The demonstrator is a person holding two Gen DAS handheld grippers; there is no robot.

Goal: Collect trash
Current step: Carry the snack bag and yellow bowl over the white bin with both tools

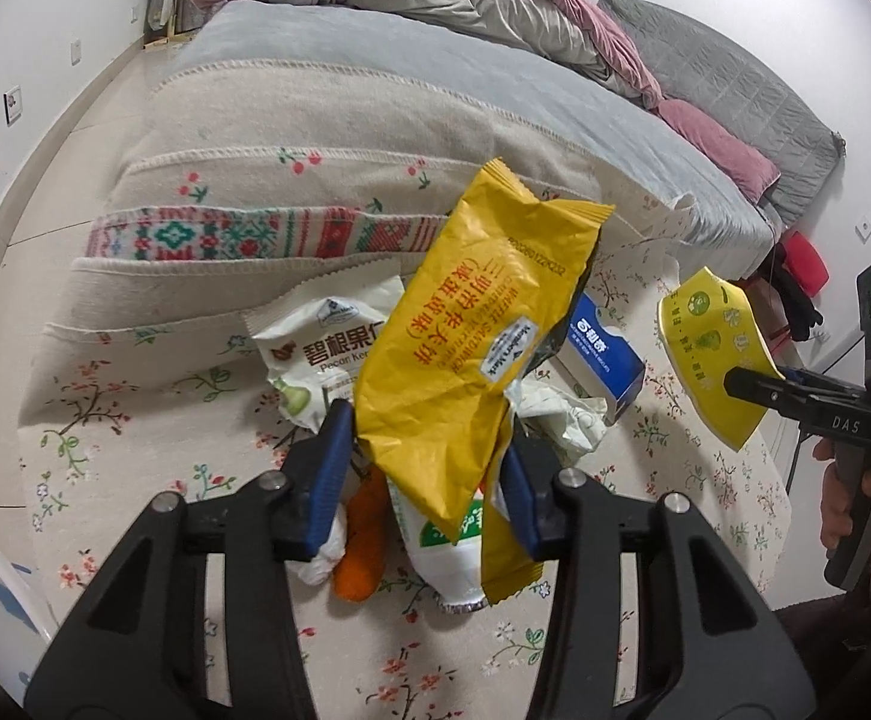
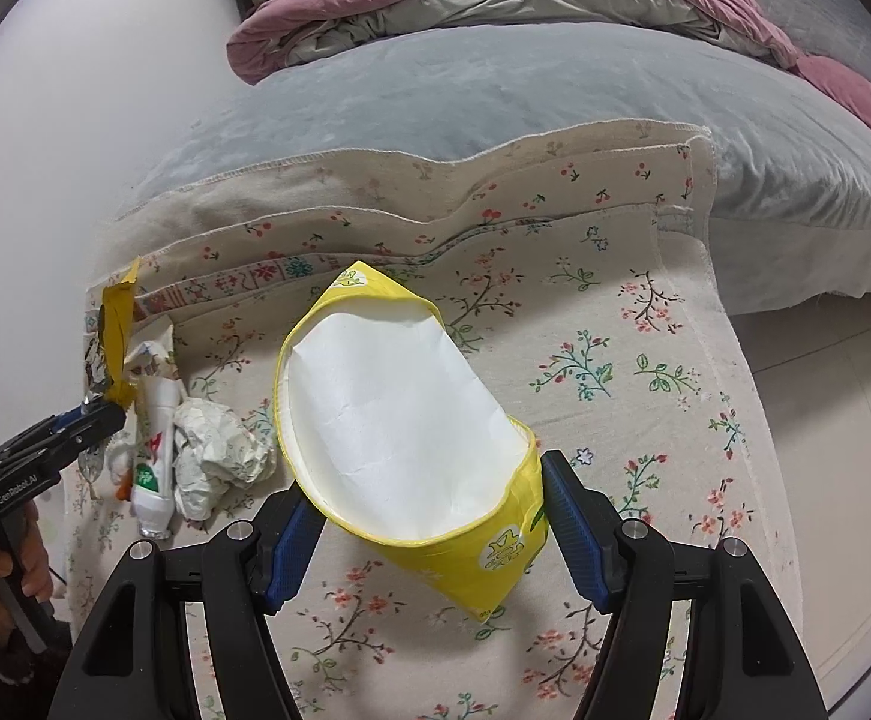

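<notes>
Left gripper (image 1: 429,474) clamps the yellow wrapper (image 1: 471,360); right gripper (image 2: 429,531) grips the yellow carton (image 2: 399,420). Tube (image 2: 153,468), tissue (image 2: 219,450), blue box (image 1: 606,360) remain beyond.

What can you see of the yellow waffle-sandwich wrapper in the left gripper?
The yellow waffle-sandwich wrapper is a crinkled, matte foil-like snack pouch with orange print, a date code and a small dark label, all reading upside down. It looks flat and empty, with a silvery dark inside showing along its right edge. It stands tilted upward, crimped end on top, lifted off the floral cloth. The left gripper pinches its lower part between blue pads. From the right wrist view it shows edge-on as a narrow strip.
</notes>
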